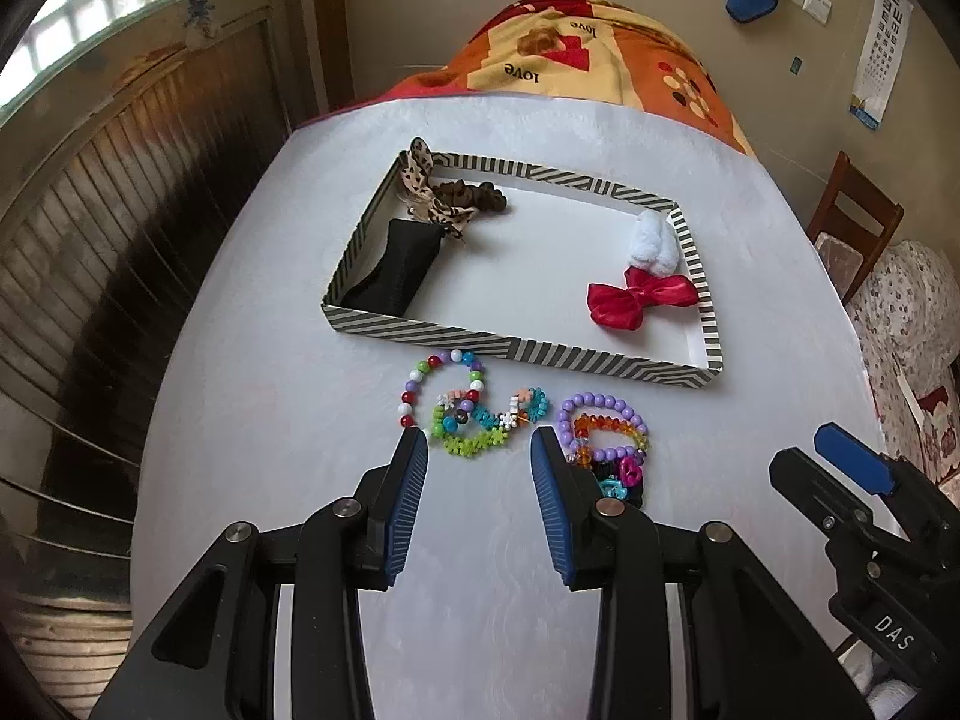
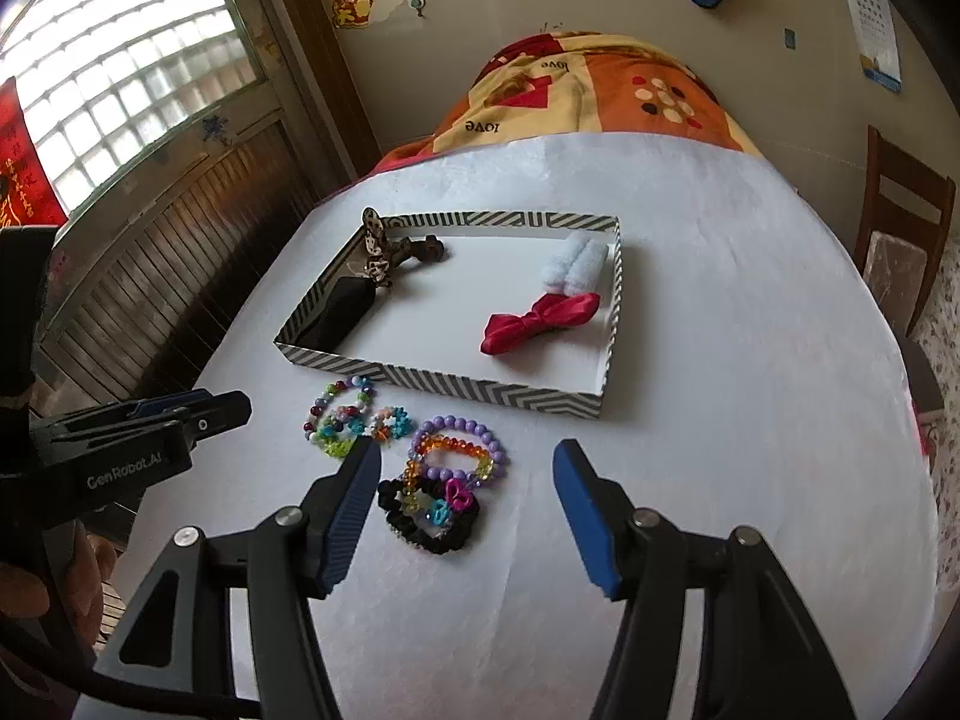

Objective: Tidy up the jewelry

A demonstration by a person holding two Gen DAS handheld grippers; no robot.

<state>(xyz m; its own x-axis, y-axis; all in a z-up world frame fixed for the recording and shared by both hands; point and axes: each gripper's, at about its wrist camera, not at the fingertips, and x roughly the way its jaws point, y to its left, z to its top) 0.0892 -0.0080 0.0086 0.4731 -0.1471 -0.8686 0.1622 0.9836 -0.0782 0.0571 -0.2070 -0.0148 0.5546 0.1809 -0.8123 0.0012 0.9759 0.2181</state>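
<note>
Both the left tongs [image 1: 480,438] and the right tongs [image 2: 468,450] hang open and empty above bracelets [image 2: 459,450] on the surface [image 2: 720,360].

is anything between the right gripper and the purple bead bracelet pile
Nothing visible. The right gripper is open above the white table, with the purple bead bracelet and black scrunchie lying uncovered just ahead of its fingertips.

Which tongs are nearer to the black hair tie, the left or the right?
Right. The right tongs stand open just above the black hair tie, framing it; the left tongs hover open beside it, over the colorful bracelets.
</note>
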